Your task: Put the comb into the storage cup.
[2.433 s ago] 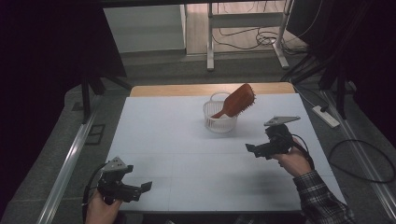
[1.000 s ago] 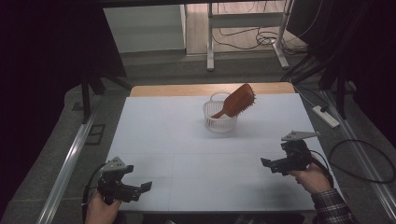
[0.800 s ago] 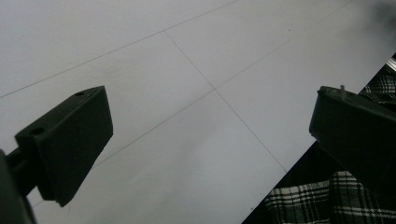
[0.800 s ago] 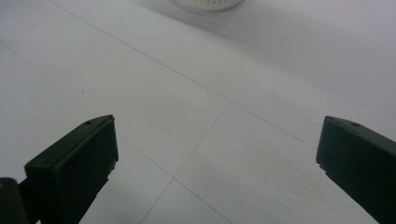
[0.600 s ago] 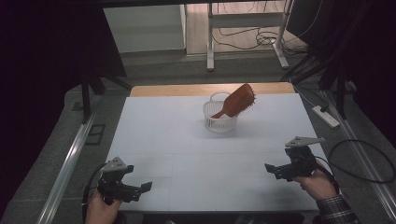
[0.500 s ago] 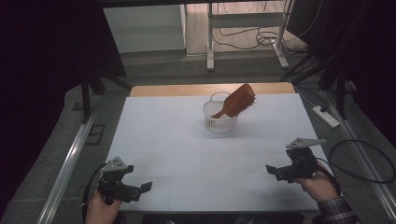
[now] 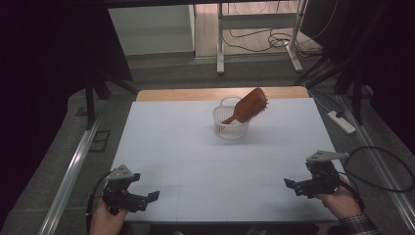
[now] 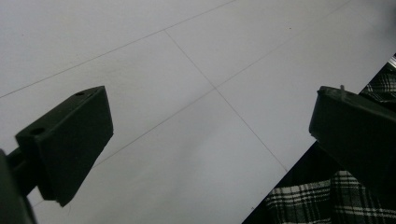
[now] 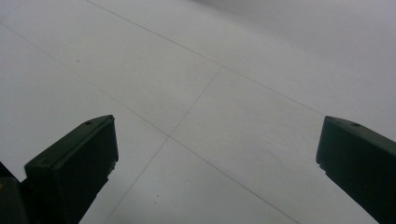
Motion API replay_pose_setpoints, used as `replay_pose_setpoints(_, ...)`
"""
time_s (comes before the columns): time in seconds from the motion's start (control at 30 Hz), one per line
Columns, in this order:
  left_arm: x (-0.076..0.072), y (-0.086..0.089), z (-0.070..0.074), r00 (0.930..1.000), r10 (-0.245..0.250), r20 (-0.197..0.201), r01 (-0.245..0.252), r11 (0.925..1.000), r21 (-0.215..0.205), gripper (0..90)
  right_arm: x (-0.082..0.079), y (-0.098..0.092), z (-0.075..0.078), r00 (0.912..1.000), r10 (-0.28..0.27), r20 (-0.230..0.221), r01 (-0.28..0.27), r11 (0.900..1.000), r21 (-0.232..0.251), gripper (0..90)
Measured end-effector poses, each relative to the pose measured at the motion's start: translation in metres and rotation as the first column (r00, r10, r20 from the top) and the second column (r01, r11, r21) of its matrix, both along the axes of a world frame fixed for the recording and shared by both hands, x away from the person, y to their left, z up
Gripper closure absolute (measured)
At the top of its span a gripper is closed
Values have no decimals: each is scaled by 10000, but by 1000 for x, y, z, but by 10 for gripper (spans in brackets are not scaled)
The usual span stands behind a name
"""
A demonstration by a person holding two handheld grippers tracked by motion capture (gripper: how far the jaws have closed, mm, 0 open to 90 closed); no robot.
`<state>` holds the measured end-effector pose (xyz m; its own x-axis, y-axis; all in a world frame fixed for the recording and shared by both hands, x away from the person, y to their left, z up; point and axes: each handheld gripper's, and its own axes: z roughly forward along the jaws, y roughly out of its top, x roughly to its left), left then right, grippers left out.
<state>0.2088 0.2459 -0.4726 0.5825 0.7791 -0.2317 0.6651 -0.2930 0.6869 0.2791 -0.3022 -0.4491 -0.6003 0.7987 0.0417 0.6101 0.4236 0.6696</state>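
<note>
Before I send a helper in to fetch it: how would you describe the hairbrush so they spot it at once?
Start from the white table and look toward its far edge, a little right of the middle, where a small white basket stands alone. The hairbrush leans out of it, handle down inside, head tilted up to the right. It is reddish-brown, the only coloured thing on the tabletop.

- The left gripper (image 7: 147,198) is held low at about 7 o'clock in the high view, jaws spread wide apart with nothing between them.
- The right gripper (image 7: 292,186) is held at about 5 o'clock, jaws likewise parted wide, gripped by the right hand (image 7: 337,199).
</note>
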Motion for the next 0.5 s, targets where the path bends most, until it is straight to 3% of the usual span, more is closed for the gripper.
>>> replay_pose_setpoints(0.5, 0, 0, 0, 10000, 14, -2, -14, 10000, 0, 5, -11, -16, -1, 9991, -428, 58, 428, 9991, 38, 0)
